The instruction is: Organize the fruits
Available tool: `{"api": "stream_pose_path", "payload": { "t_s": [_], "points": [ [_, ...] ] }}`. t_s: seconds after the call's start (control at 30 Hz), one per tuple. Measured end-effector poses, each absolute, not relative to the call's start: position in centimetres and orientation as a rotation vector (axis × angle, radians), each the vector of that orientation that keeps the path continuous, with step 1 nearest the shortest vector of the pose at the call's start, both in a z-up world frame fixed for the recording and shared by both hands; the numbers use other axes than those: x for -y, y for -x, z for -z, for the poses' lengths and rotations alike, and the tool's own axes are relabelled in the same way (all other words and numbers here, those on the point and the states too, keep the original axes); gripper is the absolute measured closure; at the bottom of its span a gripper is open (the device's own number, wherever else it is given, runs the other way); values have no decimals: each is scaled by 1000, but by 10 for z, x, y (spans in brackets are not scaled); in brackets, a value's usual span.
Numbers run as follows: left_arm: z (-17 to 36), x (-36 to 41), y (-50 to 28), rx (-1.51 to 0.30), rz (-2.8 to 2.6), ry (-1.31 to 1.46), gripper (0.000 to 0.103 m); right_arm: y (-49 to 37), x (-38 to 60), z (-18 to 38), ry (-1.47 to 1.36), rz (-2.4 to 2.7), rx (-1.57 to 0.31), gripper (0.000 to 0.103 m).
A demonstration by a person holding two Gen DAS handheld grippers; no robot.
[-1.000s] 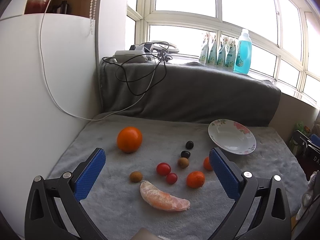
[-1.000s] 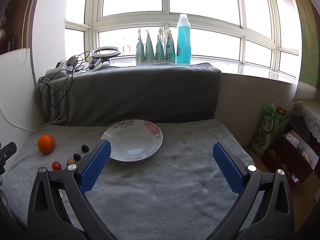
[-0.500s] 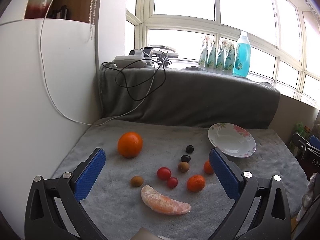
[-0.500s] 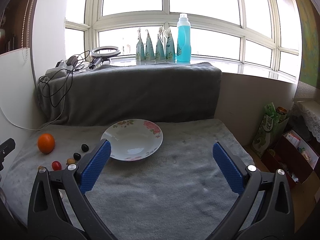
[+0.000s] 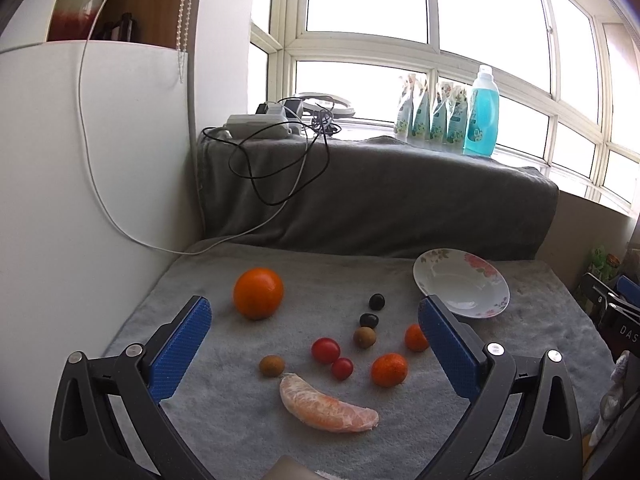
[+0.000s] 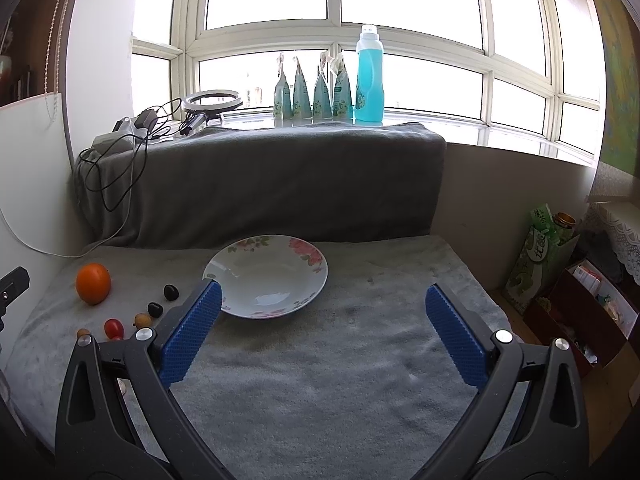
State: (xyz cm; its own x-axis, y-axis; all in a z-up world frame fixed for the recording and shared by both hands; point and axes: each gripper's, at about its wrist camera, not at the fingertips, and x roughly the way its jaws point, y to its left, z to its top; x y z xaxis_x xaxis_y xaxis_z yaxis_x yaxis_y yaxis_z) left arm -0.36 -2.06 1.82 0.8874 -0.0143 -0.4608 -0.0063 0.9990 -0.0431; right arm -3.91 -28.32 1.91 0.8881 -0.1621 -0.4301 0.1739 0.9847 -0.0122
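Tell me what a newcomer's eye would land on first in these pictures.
The big orange stands out most, sitting alone at the far left of the grey cloth. Nearer lies a peeled orange segment, with small tomatoes, little oranges and dark berries scattered behind it. To the right sits the flowered plate, with no fruit in it, and a bright blue bottle glows on the windowsill.

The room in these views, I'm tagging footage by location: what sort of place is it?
Probably a home, a sunroom or enclosed balcony corner. A curved bay window wraps the back, a blue detergent bottle and refill pouches line its sill, and a towel-covered table holds a floral plate and loose fruit.
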Motion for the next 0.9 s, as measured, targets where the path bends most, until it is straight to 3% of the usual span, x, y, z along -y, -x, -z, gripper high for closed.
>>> {"api": "stream_pose_path", "payload": {
  "t_s": [0.6,0.9],
  "points": [
    [-10,21,-3,-518,11,55,0,31,280,-12,-29,151,-479,0],
    [9,-6,-19,-612,50,132,1,2,283,3,-109,-17,-605,0]
  ]
}}
